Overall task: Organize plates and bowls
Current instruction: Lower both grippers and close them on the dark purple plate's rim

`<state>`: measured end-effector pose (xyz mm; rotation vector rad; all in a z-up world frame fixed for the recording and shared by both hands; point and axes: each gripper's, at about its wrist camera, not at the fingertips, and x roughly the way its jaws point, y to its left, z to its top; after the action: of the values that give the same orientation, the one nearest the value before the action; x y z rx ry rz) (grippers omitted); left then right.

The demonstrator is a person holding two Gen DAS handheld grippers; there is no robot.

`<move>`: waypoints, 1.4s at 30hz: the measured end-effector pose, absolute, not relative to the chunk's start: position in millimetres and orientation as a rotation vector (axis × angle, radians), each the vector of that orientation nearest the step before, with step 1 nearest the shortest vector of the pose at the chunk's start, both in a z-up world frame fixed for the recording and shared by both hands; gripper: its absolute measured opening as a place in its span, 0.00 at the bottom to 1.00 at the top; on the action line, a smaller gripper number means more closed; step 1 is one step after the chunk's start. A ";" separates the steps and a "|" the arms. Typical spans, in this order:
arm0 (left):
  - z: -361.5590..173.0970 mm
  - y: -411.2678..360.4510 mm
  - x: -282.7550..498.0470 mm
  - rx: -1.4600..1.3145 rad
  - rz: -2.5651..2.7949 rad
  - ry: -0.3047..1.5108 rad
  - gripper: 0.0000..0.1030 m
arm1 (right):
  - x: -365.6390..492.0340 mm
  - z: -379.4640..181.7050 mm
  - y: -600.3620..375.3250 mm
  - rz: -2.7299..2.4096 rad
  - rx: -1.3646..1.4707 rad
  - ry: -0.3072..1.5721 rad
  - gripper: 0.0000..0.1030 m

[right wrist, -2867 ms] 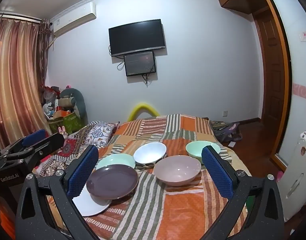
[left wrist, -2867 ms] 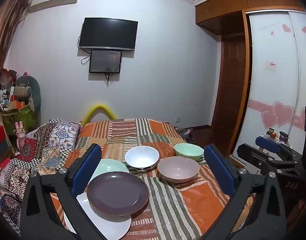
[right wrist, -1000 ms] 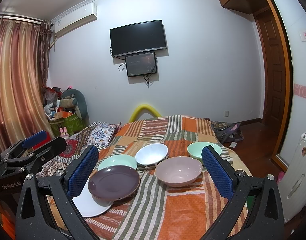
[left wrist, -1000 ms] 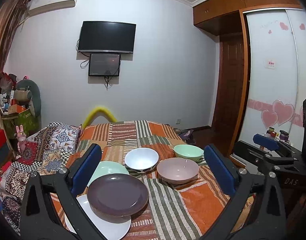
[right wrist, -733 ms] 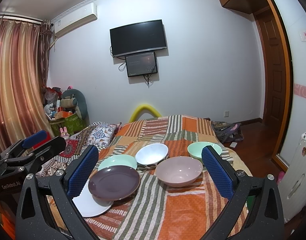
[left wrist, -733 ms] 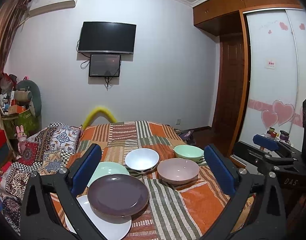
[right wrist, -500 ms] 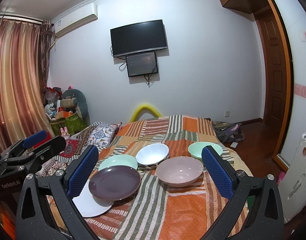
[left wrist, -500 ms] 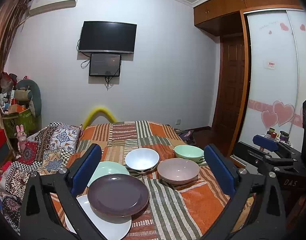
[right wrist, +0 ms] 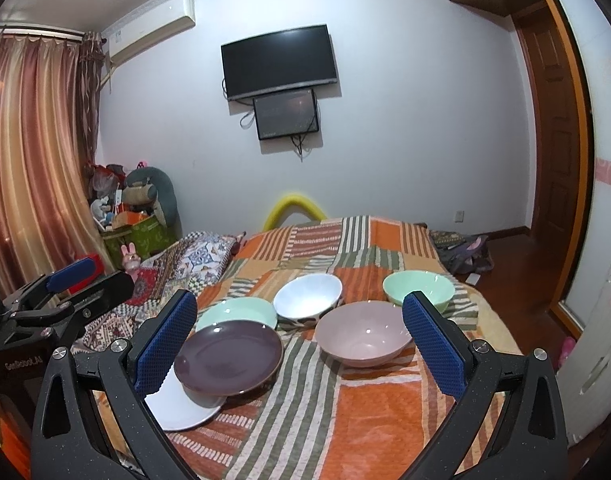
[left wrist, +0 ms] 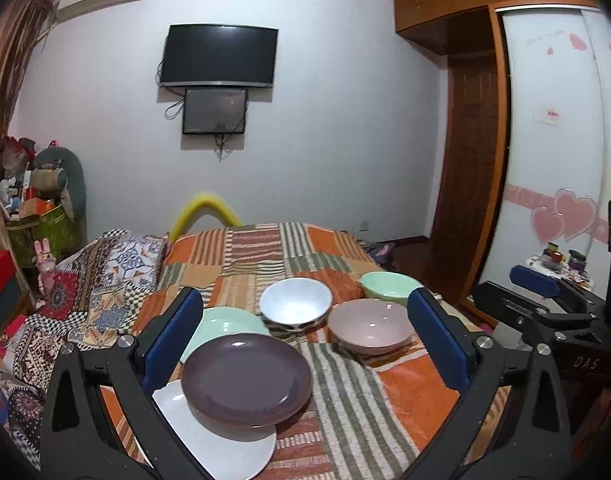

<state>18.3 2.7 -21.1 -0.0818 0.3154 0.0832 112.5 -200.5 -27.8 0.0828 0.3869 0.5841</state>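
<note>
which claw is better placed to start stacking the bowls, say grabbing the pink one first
Probably the right claw. The pink bowl lies just inside its right finger, nearer centre than in the left claw's view, which centres on the purple plate. Both are open and empty.

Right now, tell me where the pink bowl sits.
In both wrist views the pink bowl rests on the striped bedspread, right of the purple plate, with the green bowl just behind it.

plates: 3 | bowls: 3 | screens: 2 | tongs: 2
</note>
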 end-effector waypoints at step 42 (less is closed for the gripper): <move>-203.4 189.5 143.8 -0.370 0.214 0.888 0.50 | 227.9 -163.0 -82.1 0.683 -0.059 0.927 0.45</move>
<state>143.8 189.5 -203.4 -0.3696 0.8884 0.2142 227.9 -82.1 -163.0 -0.0592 0.9272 0.6825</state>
